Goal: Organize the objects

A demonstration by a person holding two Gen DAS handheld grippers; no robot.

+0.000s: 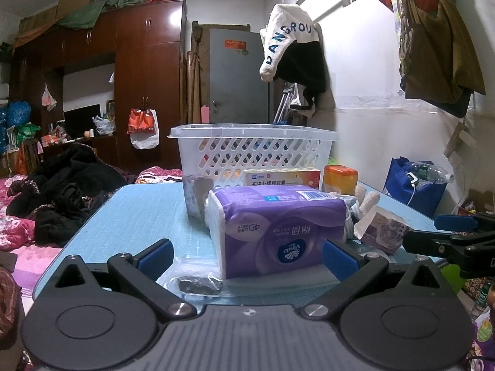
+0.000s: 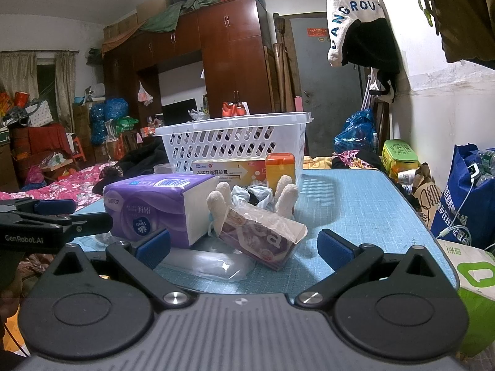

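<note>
A purple tissue pack lies on the blue table, just ahead of my open left gripper; it also shows in the right wrist view. Behind it stand a white lattice basket, a medicine box and an orange-lidded jar. My open right gripper faces a small purple box in clear wrap, with a fuzzy white glove behind it. A clear plastic bag lies flat between the right fingers. Both grippers are empty.
A bed with pink bedding and black clothes lies left of the table. A blue bag and a green-white bag stand at the right edge. A small black item in a clear bag lies near the left fingers.
</note>
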